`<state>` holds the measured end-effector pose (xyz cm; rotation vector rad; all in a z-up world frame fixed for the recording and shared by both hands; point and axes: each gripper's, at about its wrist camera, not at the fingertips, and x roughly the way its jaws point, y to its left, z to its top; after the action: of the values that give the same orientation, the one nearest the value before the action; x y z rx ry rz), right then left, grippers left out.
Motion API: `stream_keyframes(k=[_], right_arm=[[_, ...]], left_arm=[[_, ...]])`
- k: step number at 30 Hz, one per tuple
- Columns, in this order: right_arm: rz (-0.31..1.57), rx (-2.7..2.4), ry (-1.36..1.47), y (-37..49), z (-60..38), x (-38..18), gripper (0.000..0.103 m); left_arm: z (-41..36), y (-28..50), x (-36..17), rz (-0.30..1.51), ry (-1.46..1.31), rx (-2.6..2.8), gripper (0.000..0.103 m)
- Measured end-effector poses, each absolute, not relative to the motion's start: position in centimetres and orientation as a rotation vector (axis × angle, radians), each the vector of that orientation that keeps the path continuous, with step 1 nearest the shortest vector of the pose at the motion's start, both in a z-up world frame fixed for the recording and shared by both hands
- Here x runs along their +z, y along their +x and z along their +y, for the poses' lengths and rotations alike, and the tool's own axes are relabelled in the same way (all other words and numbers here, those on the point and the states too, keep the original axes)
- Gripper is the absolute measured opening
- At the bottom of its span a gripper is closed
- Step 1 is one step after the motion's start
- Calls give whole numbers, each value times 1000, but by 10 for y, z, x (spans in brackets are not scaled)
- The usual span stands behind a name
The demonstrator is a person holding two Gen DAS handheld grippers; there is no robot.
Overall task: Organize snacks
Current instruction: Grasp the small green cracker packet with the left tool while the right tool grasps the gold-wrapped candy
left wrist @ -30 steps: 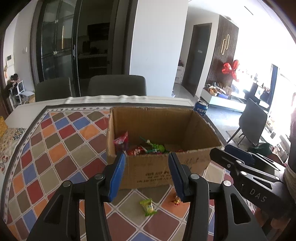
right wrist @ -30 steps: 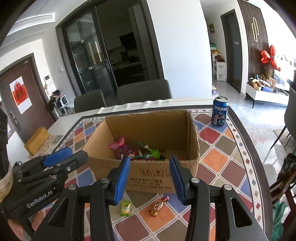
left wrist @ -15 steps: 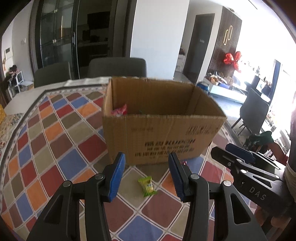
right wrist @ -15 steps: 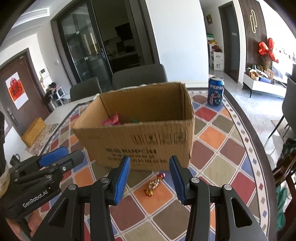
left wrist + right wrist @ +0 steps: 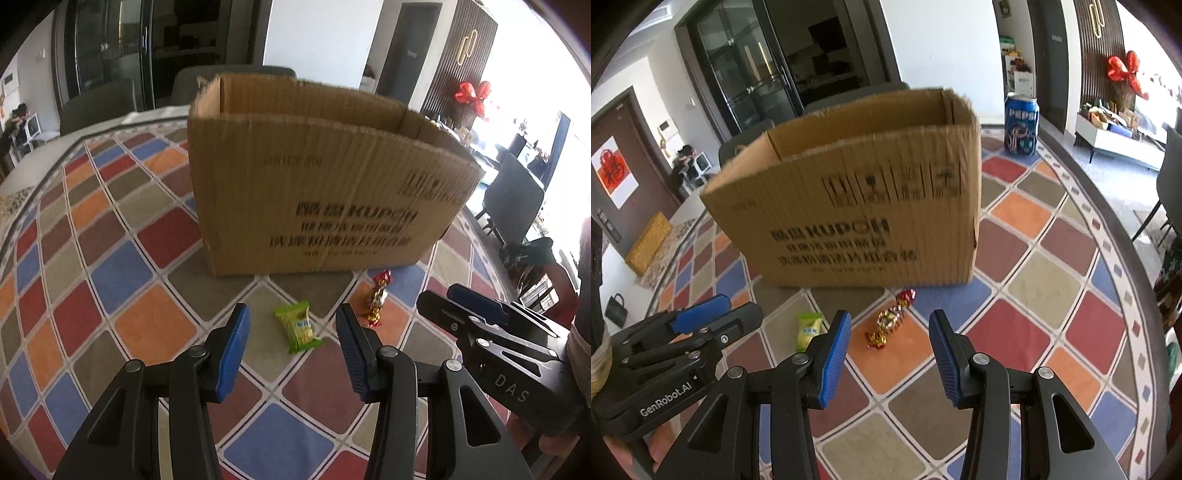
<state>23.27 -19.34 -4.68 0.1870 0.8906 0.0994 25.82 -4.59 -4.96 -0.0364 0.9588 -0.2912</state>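
While both hands hang above the counter (image 5: 122,258):
Left gripper (image 5: 293,350): fingers apart, empty, over green packet (image 5: 298,326).
Right gripper (image 5: 888,352): fingers apart, empty, over twisted candy (image 5: 890,319).
Location: both snacks just before box (image 5: 864,206), near counter's near edge.
Risk: fingers may skid slick wrappers, missing the pinch.

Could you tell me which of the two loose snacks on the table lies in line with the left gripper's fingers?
The green packet: it lies ahead between the left gripper fingers, while the red-and-gold candy sits off to their right.
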Motion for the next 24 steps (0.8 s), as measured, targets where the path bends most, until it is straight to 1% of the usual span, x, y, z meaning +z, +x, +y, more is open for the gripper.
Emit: stream_keyframes(k=[15, 24], right_arm=[[968, 113, 198, 249, -188, -80, 45], [979, 120, 193, 261, -182, -88, 45]], left_arm=[[-53, 271, -90, 1051, -47, -307, 47], [-58, 281, -99, 1066, -53, -312, 46]])
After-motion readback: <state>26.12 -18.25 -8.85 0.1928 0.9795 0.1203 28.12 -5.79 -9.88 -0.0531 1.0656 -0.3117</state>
